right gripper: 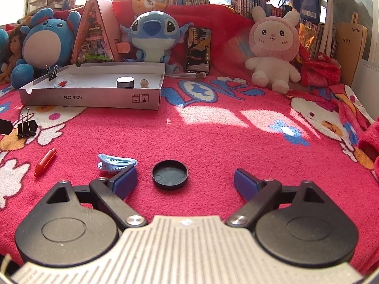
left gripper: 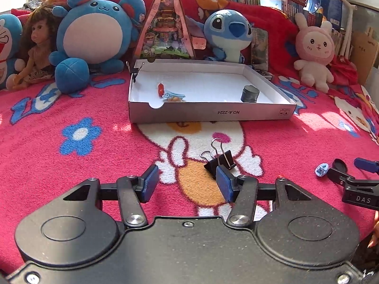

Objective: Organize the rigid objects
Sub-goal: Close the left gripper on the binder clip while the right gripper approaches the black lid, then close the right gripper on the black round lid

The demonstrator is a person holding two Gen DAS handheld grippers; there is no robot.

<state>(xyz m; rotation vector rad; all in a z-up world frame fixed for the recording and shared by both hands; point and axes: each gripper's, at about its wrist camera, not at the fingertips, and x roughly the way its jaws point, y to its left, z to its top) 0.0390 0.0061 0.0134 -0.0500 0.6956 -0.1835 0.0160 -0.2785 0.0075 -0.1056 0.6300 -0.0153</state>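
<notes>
On a pink cartoon blanket [right gripper: 213,130], plush toys [right gripper: 272,54] behind, both tools released, black cap [right gripper: 169,174] between right tool [right gripper: 186,181].

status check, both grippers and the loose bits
Left gripper open, empty, binder clip just ahead. Right gripper open around black lid, not gripping. White box path unobstructed.

The blanket [right gripper: 213,127] is rough, fuzzy pink cloth. On it, the near cap [right gripper: 169,174] is matt black plastic, the clip [left gripper: 219,160] matt black metal with shiny wire handles. The far box [left gripper: 210,113] is smooth grey card, white inside. The toys [right gripper: 272,47] behind are soft plush.
</notes>
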